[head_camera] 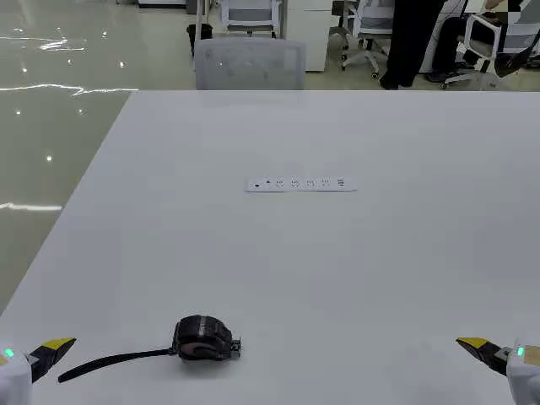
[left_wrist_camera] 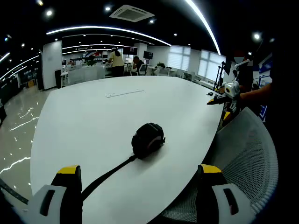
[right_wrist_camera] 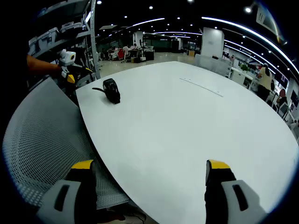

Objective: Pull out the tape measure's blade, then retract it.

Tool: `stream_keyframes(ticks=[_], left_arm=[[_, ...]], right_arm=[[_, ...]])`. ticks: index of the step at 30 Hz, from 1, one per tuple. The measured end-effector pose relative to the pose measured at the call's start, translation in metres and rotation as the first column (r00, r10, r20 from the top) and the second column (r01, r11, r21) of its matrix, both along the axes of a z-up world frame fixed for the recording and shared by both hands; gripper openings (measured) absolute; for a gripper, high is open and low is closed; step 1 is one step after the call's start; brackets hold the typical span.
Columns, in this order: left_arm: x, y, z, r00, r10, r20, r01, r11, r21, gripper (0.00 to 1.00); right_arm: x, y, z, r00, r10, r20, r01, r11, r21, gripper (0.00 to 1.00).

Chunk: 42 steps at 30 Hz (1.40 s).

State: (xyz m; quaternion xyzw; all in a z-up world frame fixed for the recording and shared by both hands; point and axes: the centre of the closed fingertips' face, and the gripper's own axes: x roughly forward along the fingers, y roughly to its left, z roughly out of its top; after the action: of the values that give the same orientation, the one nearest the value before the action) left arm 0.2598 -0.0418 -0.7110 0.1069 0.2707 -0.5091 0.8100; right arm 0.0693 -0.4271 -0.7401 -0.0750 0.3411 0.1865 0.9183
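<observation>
One tape measure [head_camera: 203,338] lies near the released left gripper [left_wrist_camera: 139,170], far from the released right gripper [right_wrist_camera: 150,164].

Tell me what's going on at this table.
A person stands at a white table with a two-jaw gripper in each hand. The left gripper and the right gripper are both open and hold nothing, poised at the near edge. A black tape measure lies on the table, closer to the left gripper, with its strap trailing toward that side. No blade looks drawn out, so the pull has not begun. A power strip is set in mid-table.
</observation>
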Motion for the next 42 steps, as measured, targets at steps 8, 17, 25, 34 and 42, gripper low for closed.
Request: stream_keyframes(ticks=[8,17,25,34,42], left_arm=[[0.004,0.000,0.001,1.000,0.015,-0.012,-0.015,1.000,-0.014,1.00],[0.004,0.001,-0.002,1.000,0.007,-0.008,-0.007,1.000,-0.002,1.00],[0.005,0.004,-0.001,1.000,-0.003,-0.006,0.003,1.000,0.010,1.00],[0.008,0.003,-0.002,0.999,-0.038,-0.008,0.038,0.999,0.033,1.00],[0.014,-0.014,-0.005,0.989,-0.151,0.006,0.150,0.984,0.098,0.99]], right_arm=[[0.002,-0.006,0.006,1.000,-0.019,0.000,0.019,1.000,0.004,0.99],[0.005,-0.007,0.010,0.999,-0.036,0.020,0.036,0.999,0.002,0.99],[0.006,-0.003,0.011,0.999,0.007,0.037,-0.006,1.000,-0.015,1.00],[0.011,-0.005,0.012,1.000,-0.001,0.013,0.001,1.000,-0.017,0.99],[0.030,0.001,0.012,0.998,0.056,0.012,-0.055,0.998,-0.033,0.98]])
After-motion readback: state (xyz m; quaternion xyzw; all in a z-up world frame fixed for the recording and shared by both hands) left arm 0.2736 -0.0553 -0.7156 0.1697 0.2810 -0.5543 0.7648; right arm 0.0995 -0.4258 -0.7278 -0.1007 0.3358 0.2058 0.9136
